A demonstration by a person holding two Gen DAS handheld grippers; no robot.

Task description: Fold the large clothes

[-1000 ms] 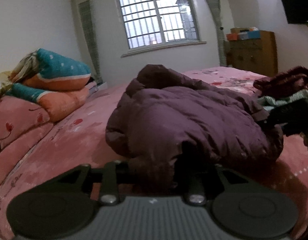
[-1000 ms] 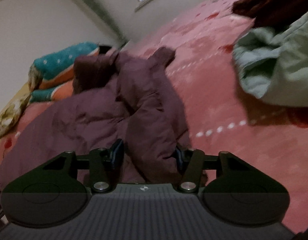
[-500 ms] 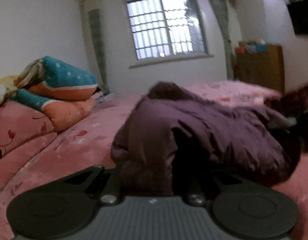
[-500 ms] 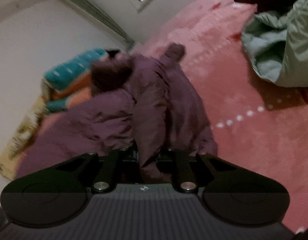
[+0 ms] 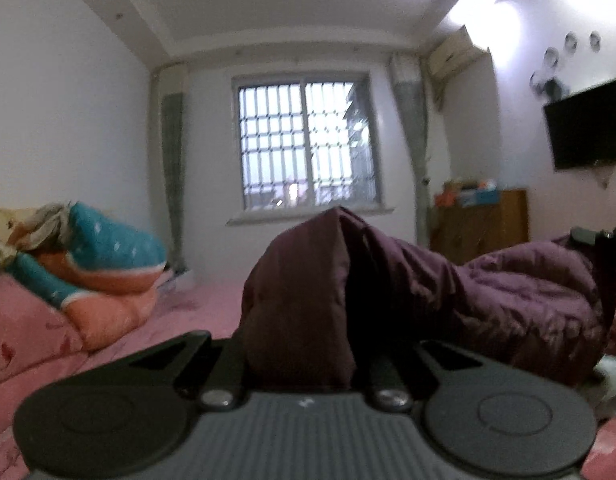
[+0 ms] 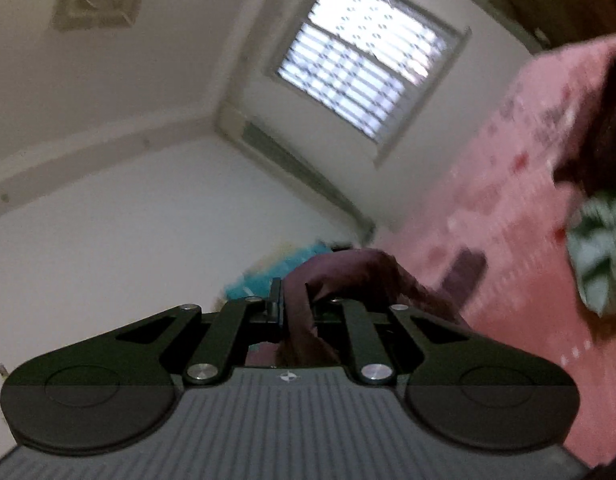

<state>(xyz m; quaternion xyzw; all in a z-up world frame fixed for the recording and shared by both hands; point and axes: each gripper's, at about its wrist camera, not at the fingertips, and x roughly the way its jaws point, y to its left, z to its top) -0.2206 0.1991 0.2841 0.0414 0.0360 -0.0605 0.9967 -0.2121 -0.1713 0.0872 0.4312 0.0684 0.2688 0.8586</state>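
A large dark purple padded jacket (image 5: 507, 296) hangs lifted above the pink bed (image 5: 196, 312). My left gripper (image 5: 304, 356) is shut on a thick fold of it, and the cloth hides its fingertips. The jacket stretches rightward to my right gripper, seen small at the frame's right edge (image 5: 599, 240). In the right wrist view my right gripper (image 6: 296, 312) is shut on a bunched edge of the purple jacket (image 6: 347, 276), which trails down toward the bed (image 6: 487, 208). Both grippers hold the cloth up off the bed.
Teal and orange pillows (image 5: 104, 264) are stacked at the bed's left. A barred window (image 5: 304, 152) is straight ahead, a wooden cabinet (image 5: 483, 220) and a wall-mounted TV (image 5: 587, 124) at right. A pale green garment (image 6: 599, 252) and a dark red one (image 6: 603, 136) lie on the bed.
Both grippers closed on the purple jacket and rose, lifting it off the bed. The right gripper tilted upward, so its view now takes in the wall and ceiling.
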